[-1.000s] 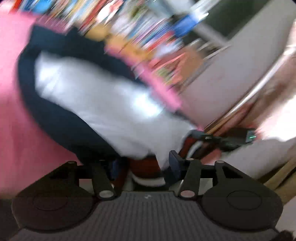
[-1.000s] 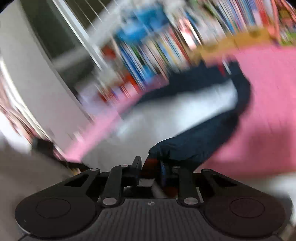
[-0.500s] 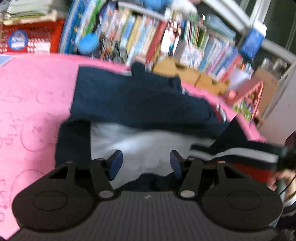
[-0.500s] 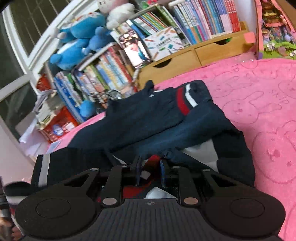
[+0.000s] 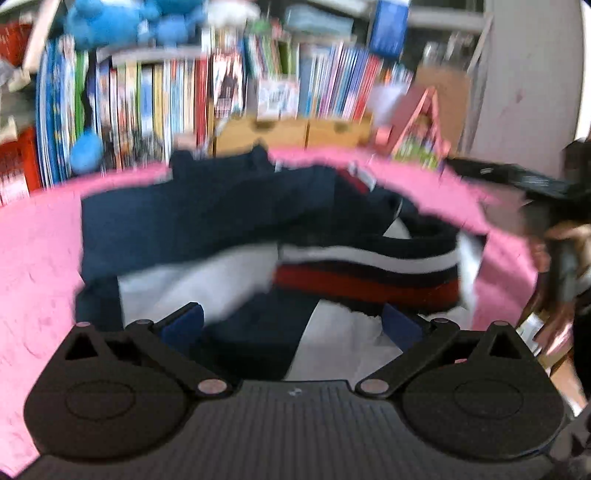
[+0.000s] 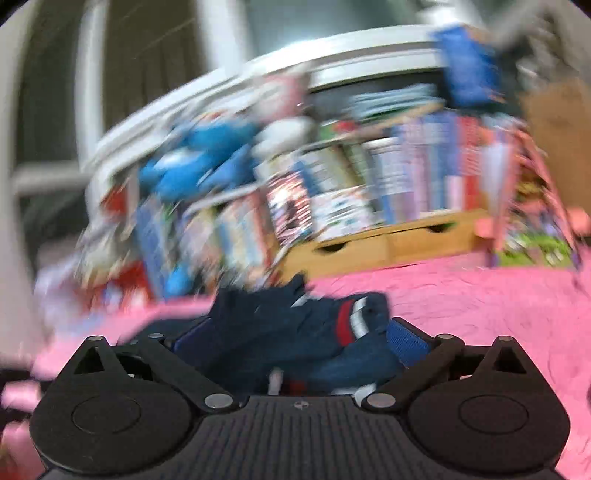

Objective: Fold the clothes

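Both your grippers are spread wide with nothing held: left gripper [image 5: 291, 325], right gripper [image 6: 291, 339]. The navy garment [image 5: 207, 218] lies bunched on the pink mat [image 5: 33, 258], striped band [image 5: 365, 269] draped across it.

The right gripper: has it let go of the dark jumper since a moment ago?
Yes. The right gripper now stands open above the navy jumper on the pink mat; before, it pinched the hem.

A navy garment [image 5: 192, 218] with a white lining and red-and-white stripes. It lies on a pink mat [image 5: 33, 251]. Blurred blue plush toys [image 5: 110, 22], seemingly.
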A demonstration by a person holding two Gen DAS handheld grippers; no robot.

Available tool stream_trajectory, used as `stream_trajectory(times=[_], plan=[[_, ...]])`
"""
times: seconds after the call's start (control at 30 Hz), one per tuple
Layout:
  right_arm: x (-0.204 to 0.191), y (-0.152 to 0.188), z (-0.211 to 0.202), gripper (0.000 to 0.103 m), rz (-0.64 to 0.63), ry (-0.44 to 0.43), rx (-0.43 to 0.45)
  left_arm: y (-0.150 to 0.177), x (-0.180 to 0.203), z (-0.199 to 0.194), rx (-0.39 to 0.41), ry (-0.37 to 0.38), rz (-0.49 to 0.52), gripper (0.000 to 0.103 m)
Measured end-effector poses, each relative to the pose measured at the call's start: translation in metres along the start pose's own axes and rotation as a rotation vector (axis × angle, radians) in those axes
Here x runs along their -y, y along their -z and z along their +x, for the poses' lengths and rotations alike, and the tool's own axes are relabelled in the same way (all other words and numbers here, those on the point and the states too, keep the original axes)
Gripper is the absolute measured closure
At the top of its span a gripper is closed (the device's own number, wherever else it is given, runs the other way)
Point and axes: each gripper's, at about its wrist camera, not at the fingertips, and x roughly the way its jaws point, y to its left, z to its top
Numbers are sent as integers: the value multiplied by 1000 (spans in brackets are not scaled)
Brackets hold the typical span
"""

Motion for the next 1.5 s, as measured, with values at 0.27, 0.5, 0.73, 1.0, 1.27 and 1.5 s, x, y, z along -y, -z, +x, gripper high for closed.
stream_trajectory(times=[0.27,0.5,0.73,1.0,1.27,1.5], plan=[[-91,4,13,3,-301,-322,-60,7,13,0,-17,-103,110,0],[-84,1,17,1,-395,-137,-94,-16,-19,-10,72,-71,77,0],[-27,9,40,6,-245,61,-206,-6,-24,46,-8,-80,-44,2],[-17,13,61,92,-87,71,-267,-3,-43,10,124,-51,-136,66],[8,1,27,86,-156,337,-203,25,-95,-22,173,-320,-244,52],[8,3,62,17,-116,17,-262,27,-91,-8,133,9,-312,0]])
